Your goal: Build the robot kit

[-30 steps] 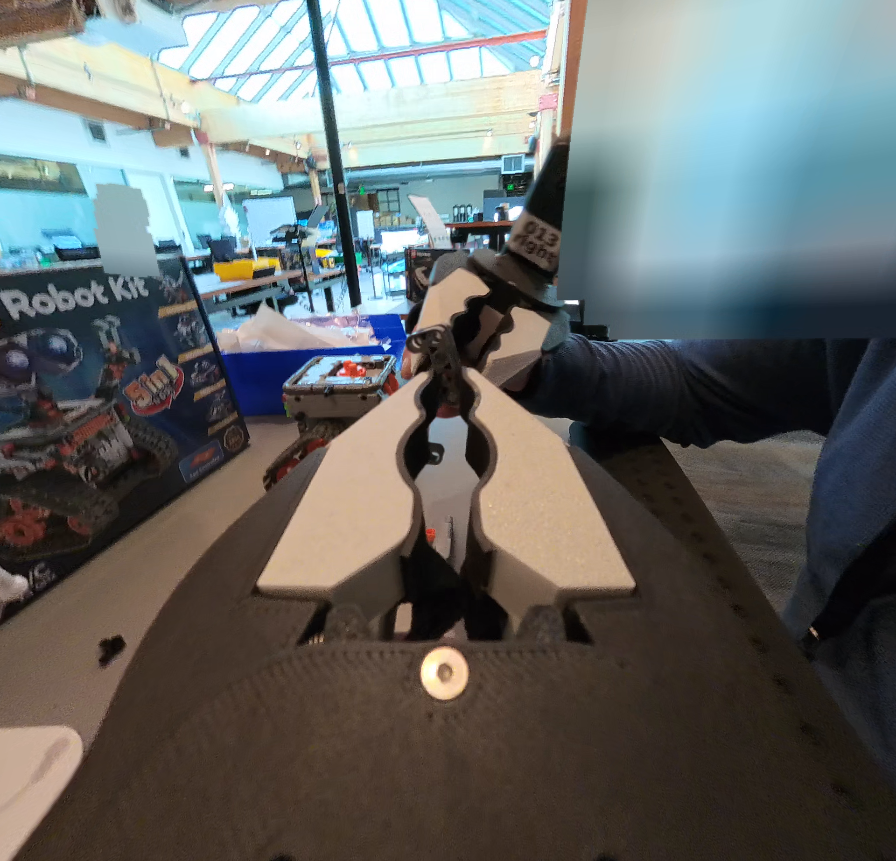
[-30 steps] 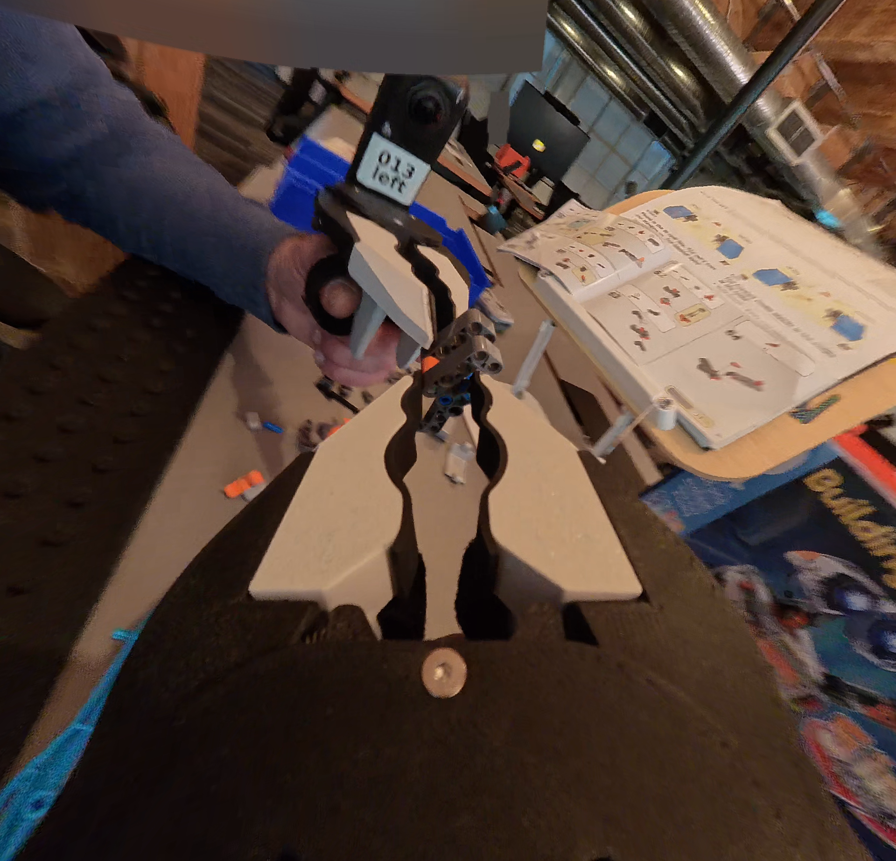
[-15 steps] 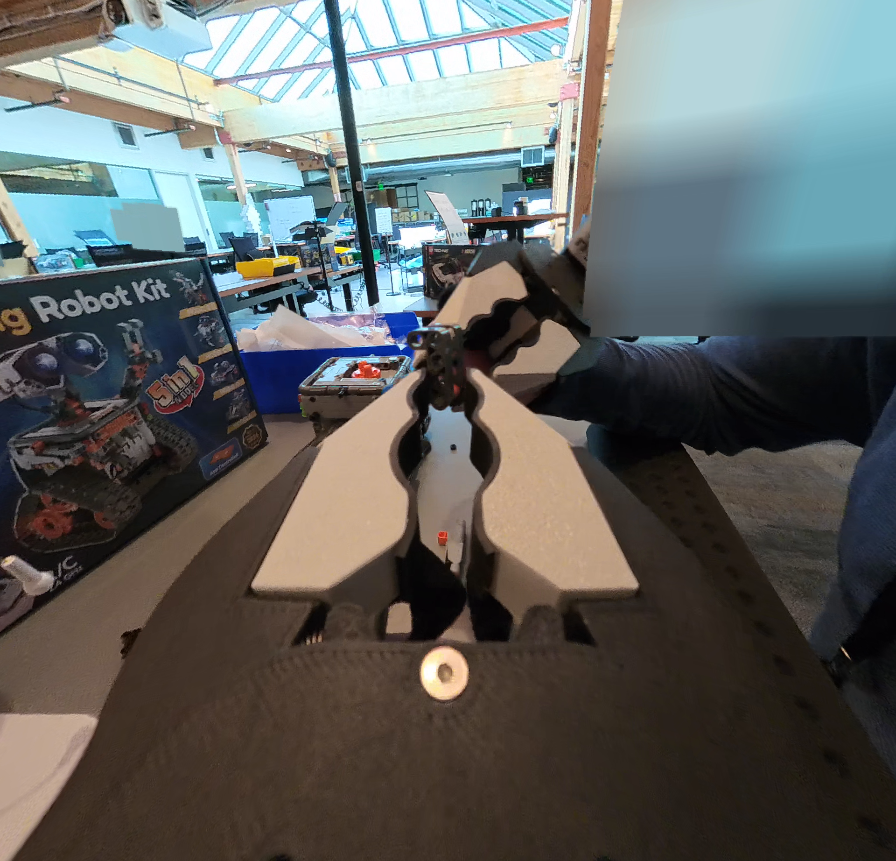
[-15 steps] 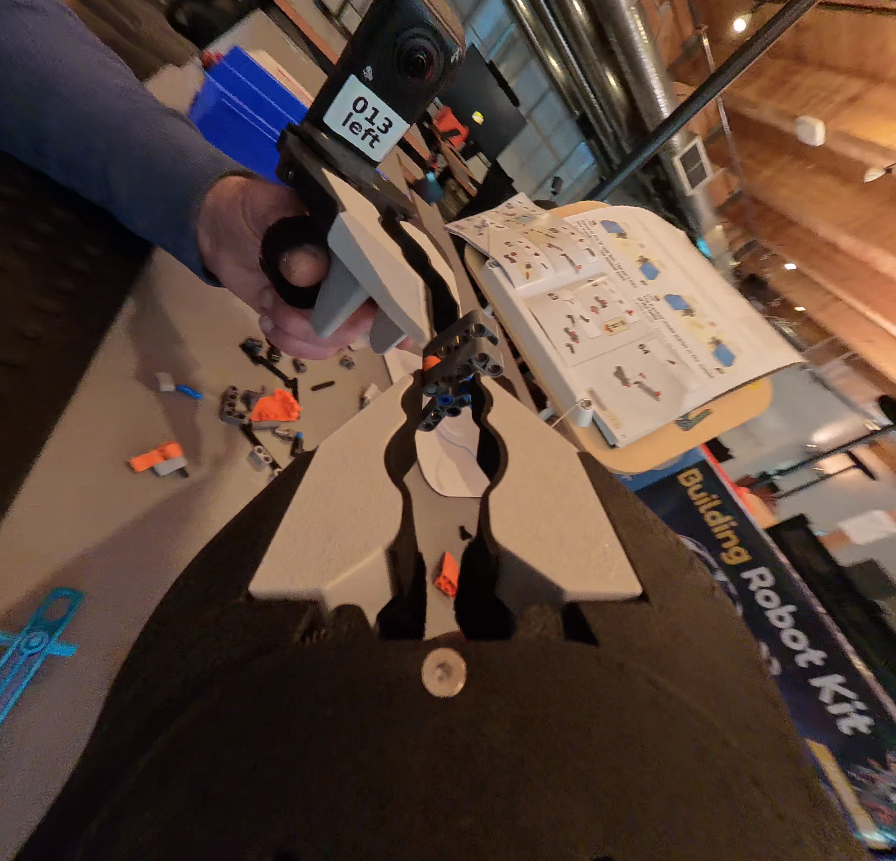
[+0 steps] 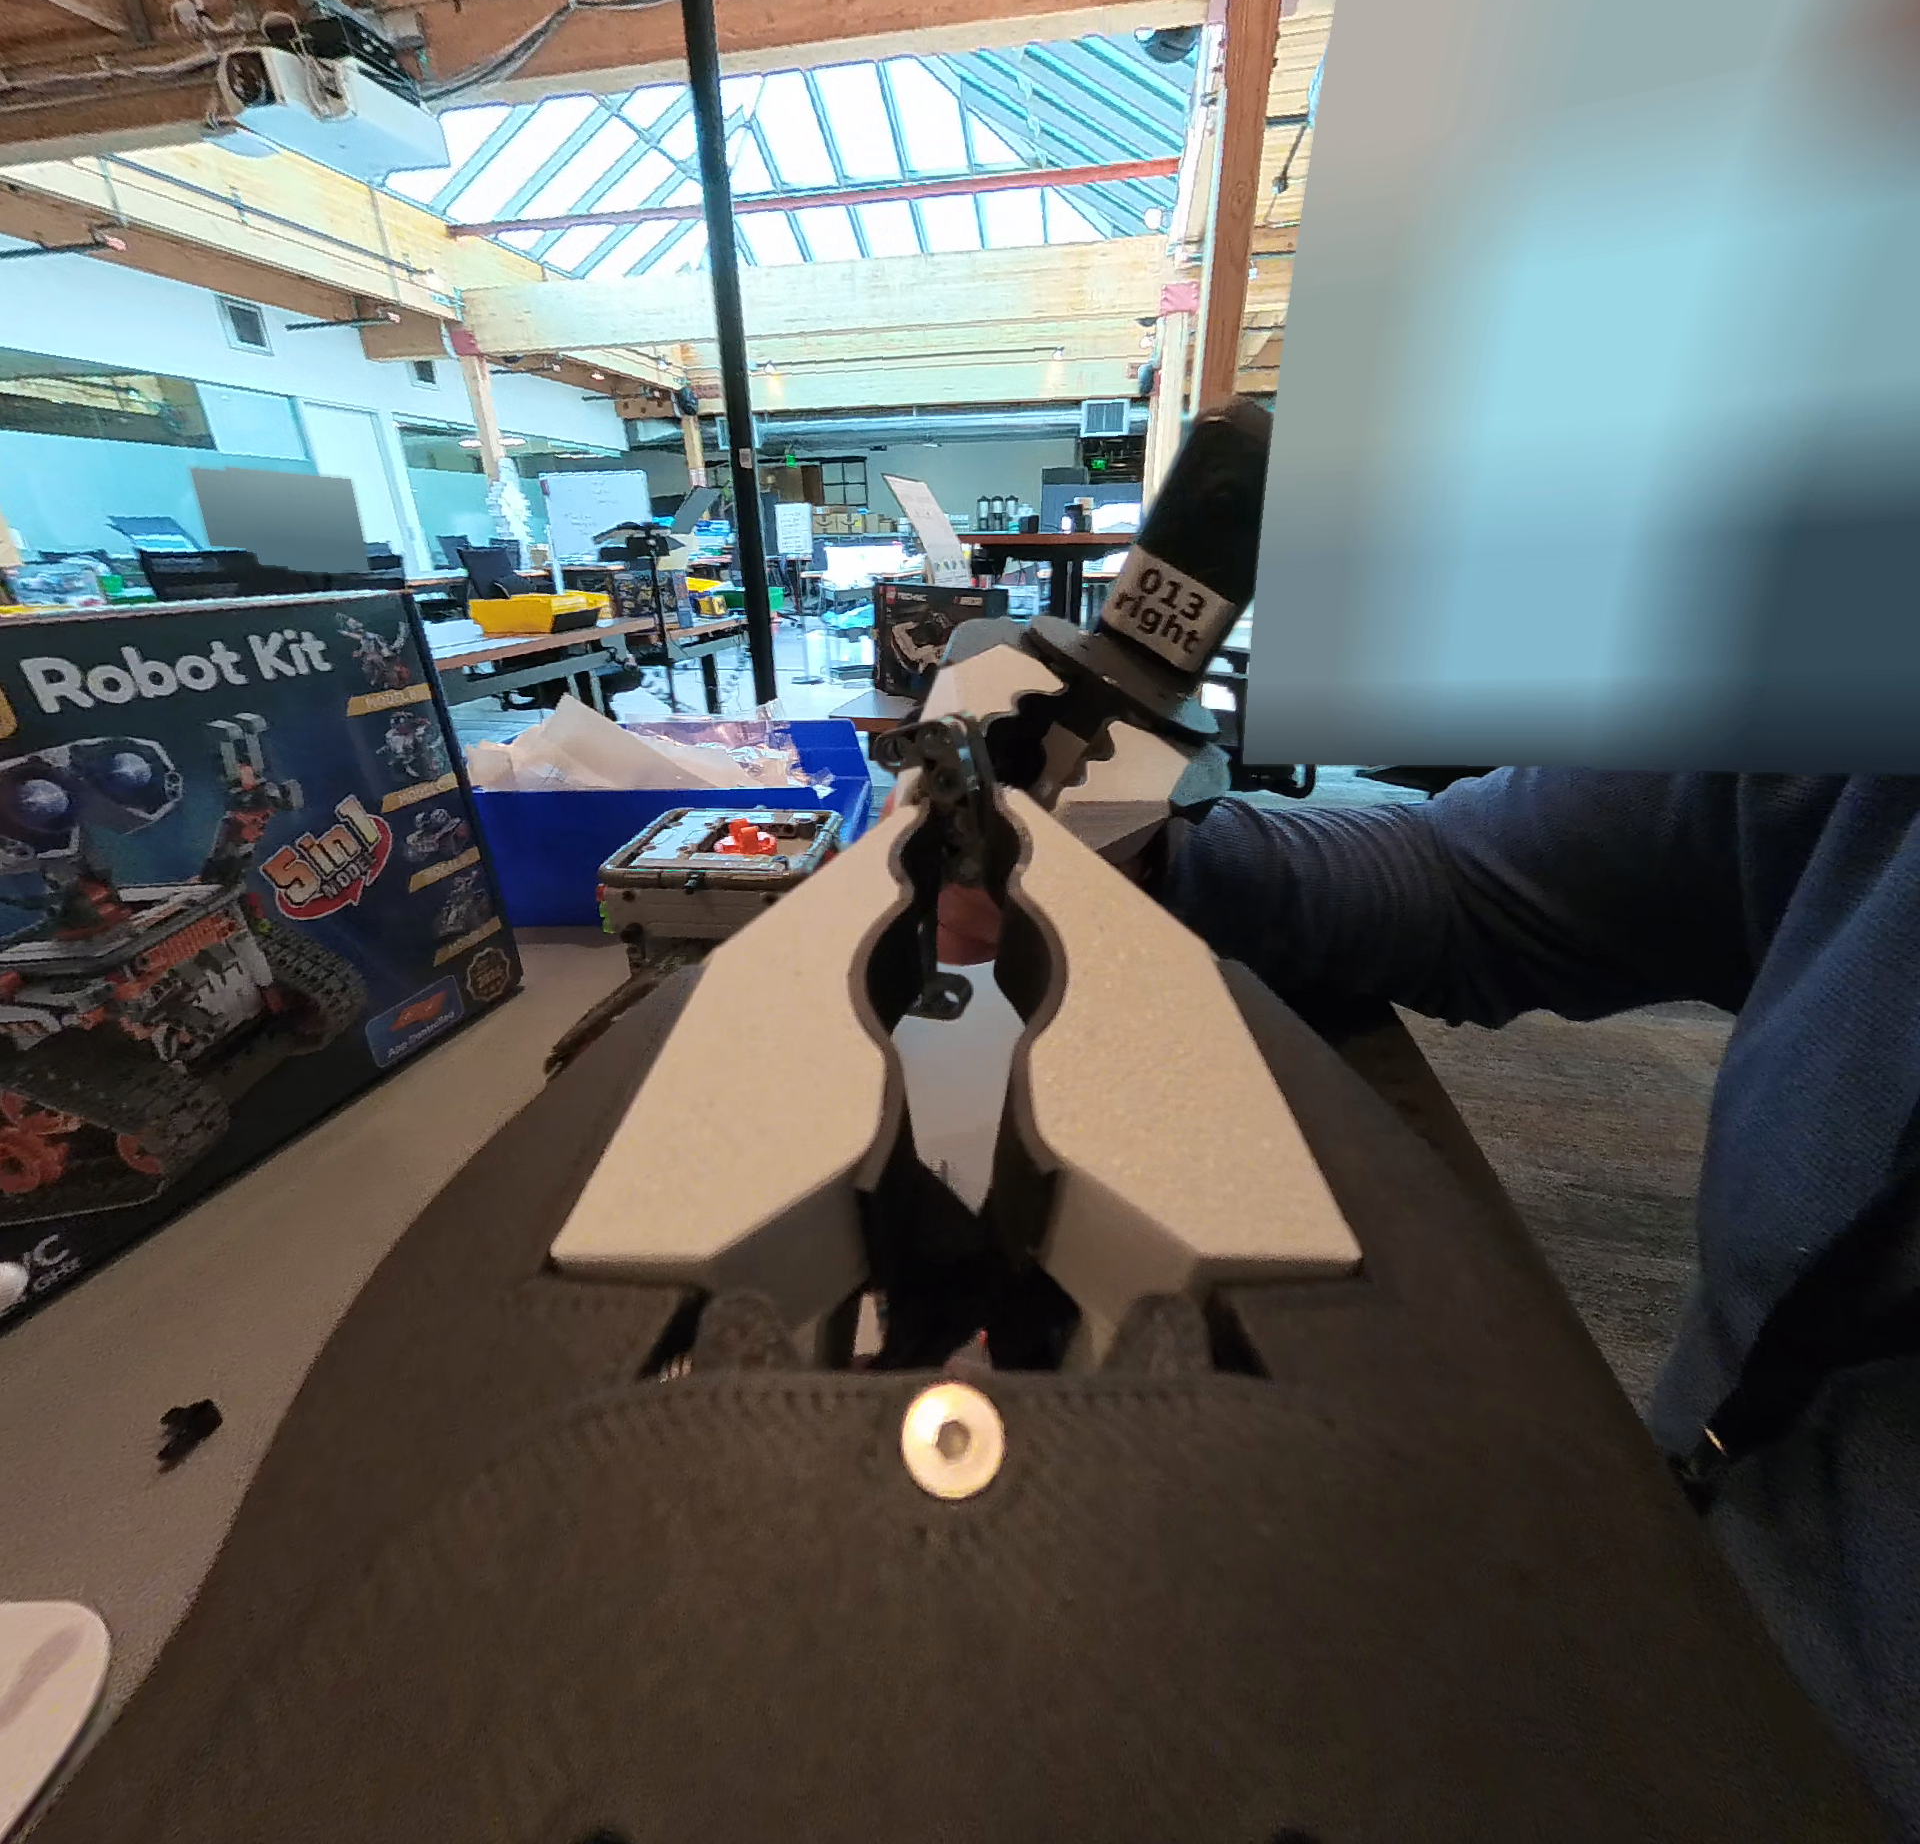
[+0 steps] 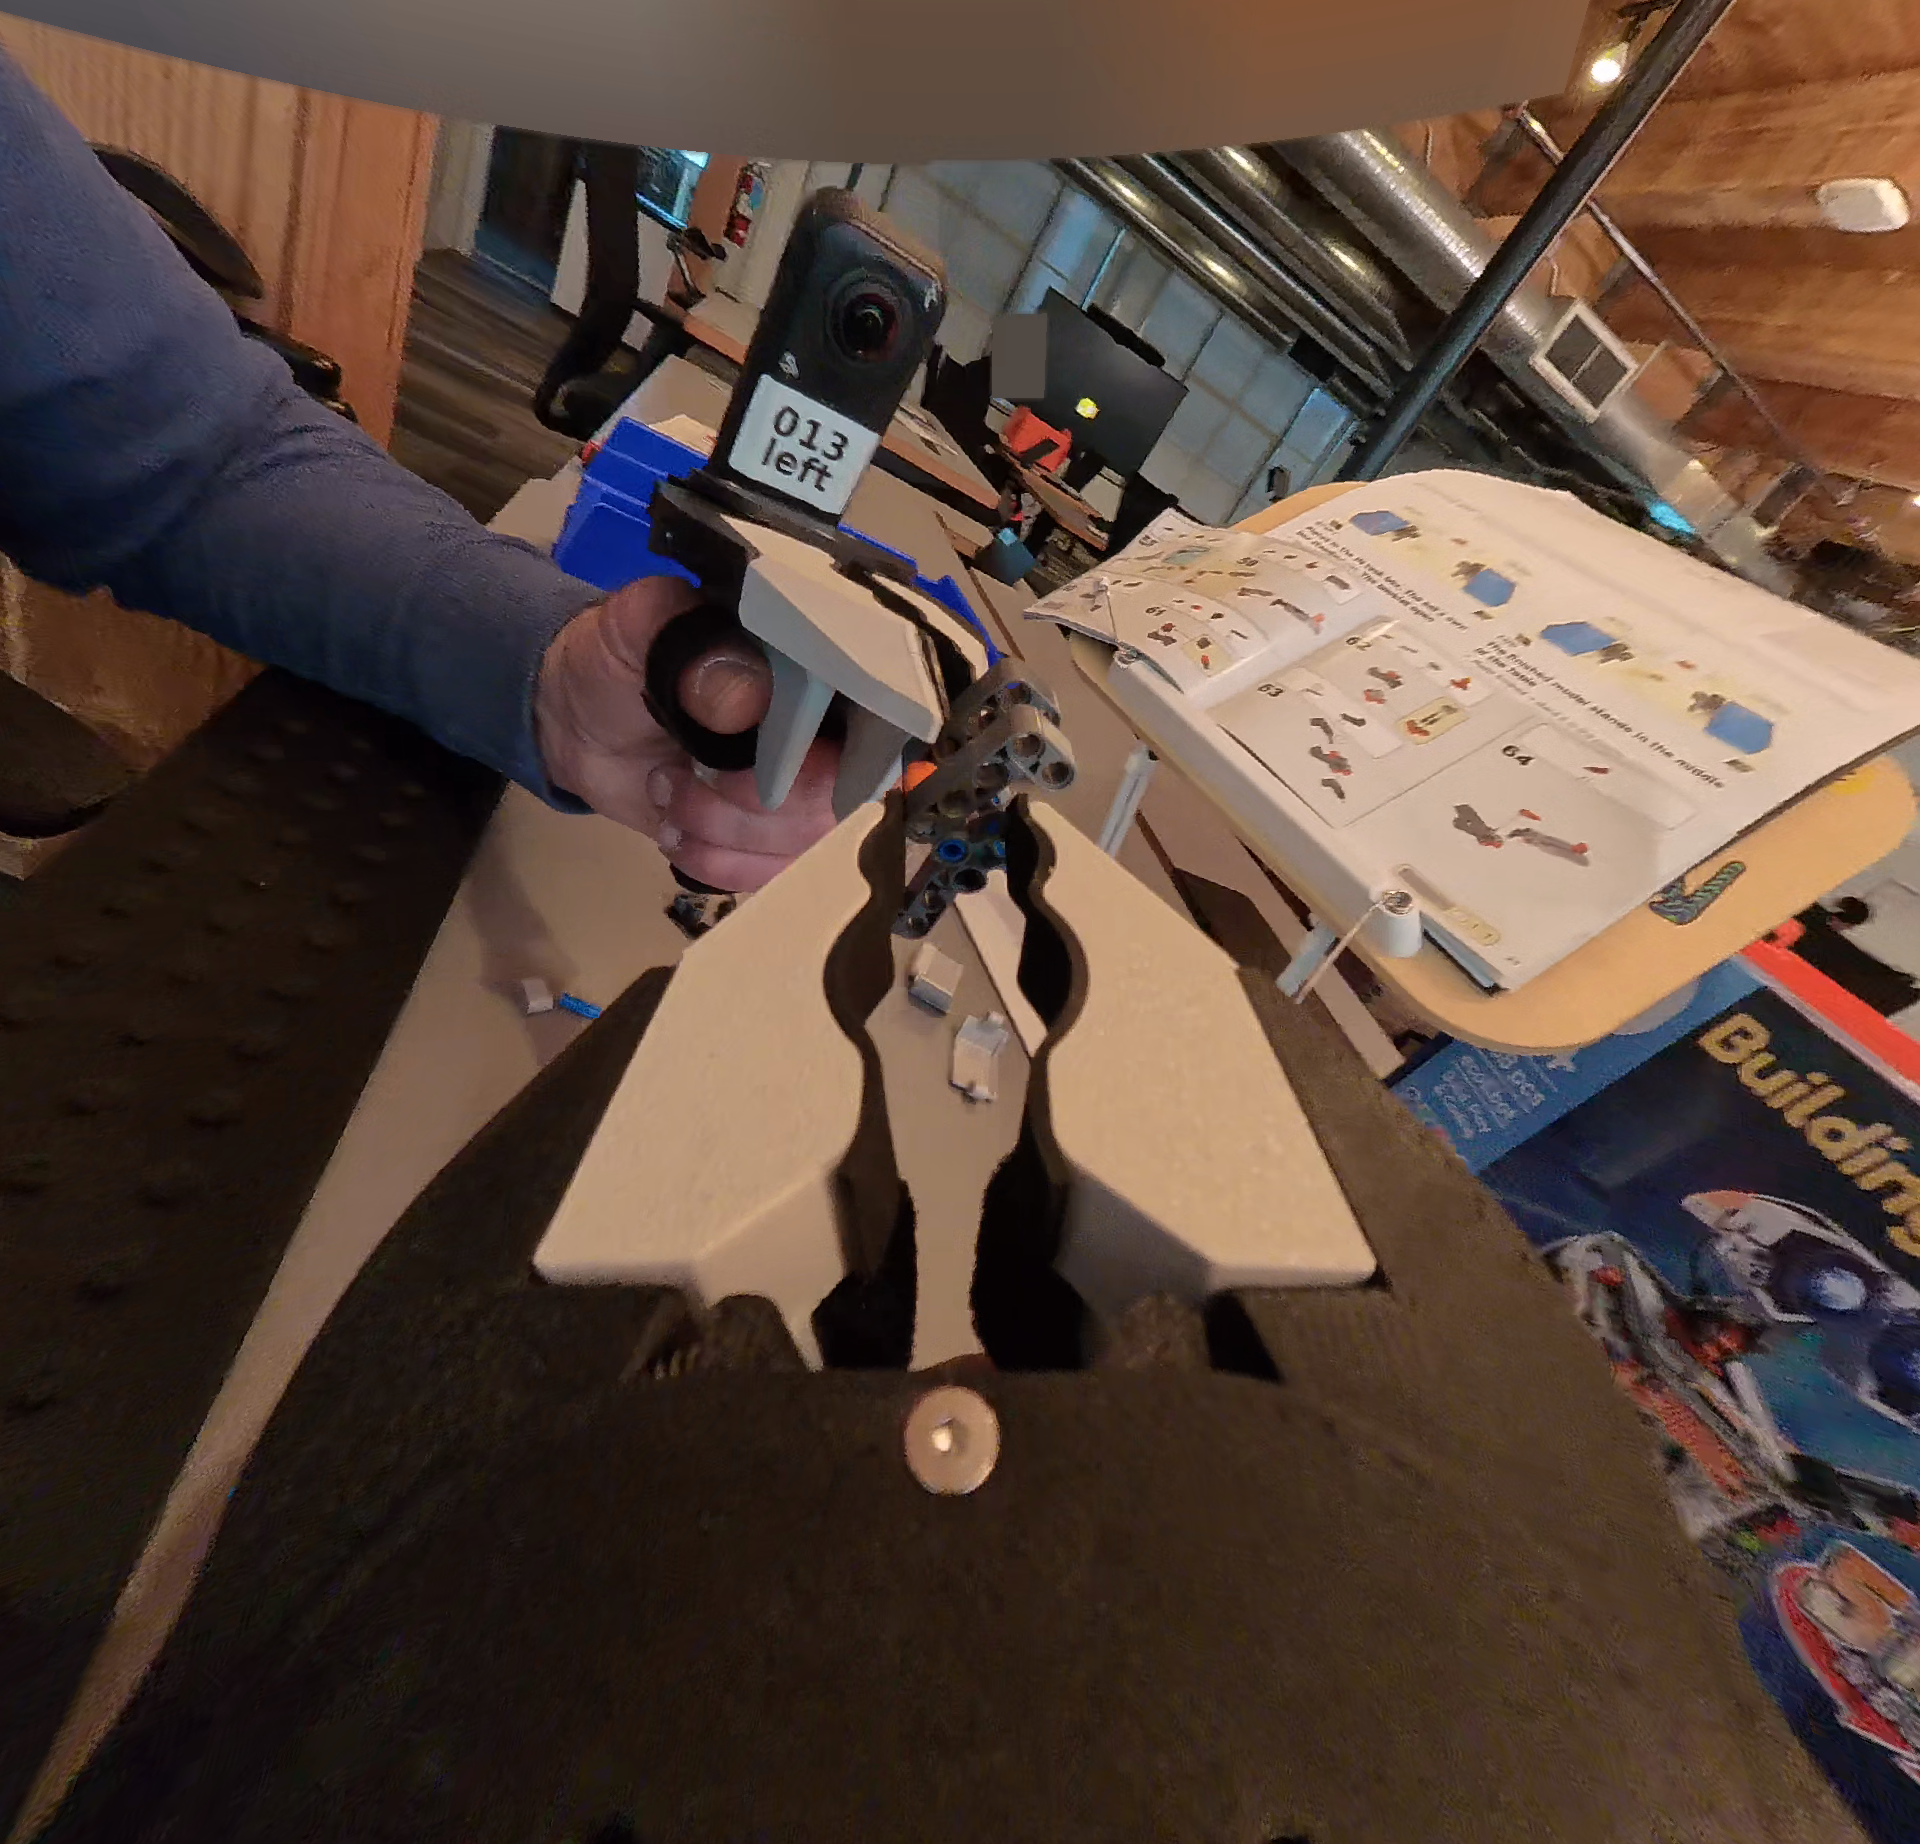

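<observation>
The tan table (image 6: 436, 1015) runs beneath both views, with a black studded mat (image 6: 177, 963) along its edge at nine o'clock in the right wrist view. At nine o'clock in the left wrist view a large dark blue kit box (image 5: 208, 890) stands upright on the table. Past it, at about eleven o'clock, sits a blue bin (image 5: 582, 838) stuffed with clear bags and paper, and just in front of the bin a grey tracked model (image 5: 717, 869) with an orange knob on top. In the right wrist view an open instruction booklet (image 6: 1455, 693) lies tilted on a round wooden stand (image 6: 1704, 953) at two o'clock, above the kit box at four o'clock.

A person's blue sleeve (image 5: 1455, 890) reaches in from three o'clock in the left wrist view, and a hand (image 6: 644, 755) grips the handle of the far tool at ten o'clock in the right wrist view.

The left gripper (image 5: 954, 807) is clenched on a small dark beam assembly (image 5: 945, 859), which stands nearly upright between its tips at twelve o'clock, raised above the table. The right gripper (image 6: 951, 818) is also clamped on this assembly, seen there as a dark perforated beam with a grey triangular piece, blue pins and an orange pin; the two tools meet tip to tip on it.

Loose parts lie on the table below: two small white bricks (image 6: 961, 1015) seen between the right gripper's fingers, a white piece with a blue pin (image 6: 556, 999) at nine o'clock, and a small black piece (image 5: 187, 1431) at eight o'clock in the left wrist view.
</observation>
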{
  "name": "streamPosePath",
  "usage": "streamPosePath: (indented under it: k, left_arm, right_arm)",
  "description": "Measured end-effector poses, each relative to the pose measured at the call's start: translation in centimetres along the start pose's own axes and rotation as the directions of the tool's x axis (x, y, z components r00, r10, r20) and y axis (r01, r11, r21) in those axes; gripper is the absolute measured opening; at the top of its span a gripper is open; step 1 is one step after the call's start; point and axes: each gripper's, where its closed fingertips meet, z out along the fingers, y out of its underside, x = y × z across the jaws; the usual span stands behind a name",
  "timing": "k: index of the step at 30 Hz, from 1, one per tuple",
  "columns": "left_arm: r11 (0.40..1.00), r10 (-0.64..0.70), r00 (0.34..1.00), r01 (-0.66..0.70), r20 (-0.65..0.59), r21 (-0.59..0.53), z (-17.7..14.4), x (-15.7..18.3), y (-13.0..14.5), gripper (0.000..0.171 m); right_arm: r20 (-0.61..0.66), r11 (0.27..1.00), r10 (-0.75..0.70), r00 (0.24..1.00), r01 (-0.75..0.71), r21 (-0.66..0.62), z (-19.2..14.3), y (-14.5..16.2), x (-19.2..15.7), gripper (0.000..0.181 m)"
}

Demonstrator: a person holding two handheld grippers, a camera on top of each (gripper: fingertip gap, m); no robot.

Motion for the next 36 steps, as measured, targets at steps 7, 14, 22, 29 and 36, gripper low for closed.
streamPosePath:
  k: [7,14,22,29,36]
  left_arm:
    - [0.999,-0.022,0.999,0.021,-0.042,-0.036,-0.2,0.9,0.6,0.004]
    - [0.997,-0.06,0.997,0.057,-0.053,-0.052,-0.3,0.9,1.3,0.004]
    - [0.974,0.207,0.978,-0.203,0.031,-0.099,0.0,0.5,1.6,0.005]
    - [0.959,0.272,0.961,-0.267,0.05,-0.094,0.4,0.6,1.4,0.005]
    - [0.946,0.318,0.946,-0.314,0.059,-0.079,0.8,1.1,1.3,0.005]
  right_arm:
    - [0.141,0.985,0.152,0.978,-0.162,0.062,-0.6,0.0,-0.9,0.017]
    - [0.2,0.963,0.245,0.948,-0.262,0.06,-0.7,0.6,-1.2,0.018]
    - [0.158,0.932,0.345,0.925,-0.357,0.056,-1.5,0.6,0.3,0.008]
    - [0.187,0.928,0.35,0.918,-0.368,0.068,-2.0,0.0,-0.1,0.012]
    - [0.159,0.943,0.311,0.937,-0.325,0.074,-1.6,-0.3,-0.4,0.01]
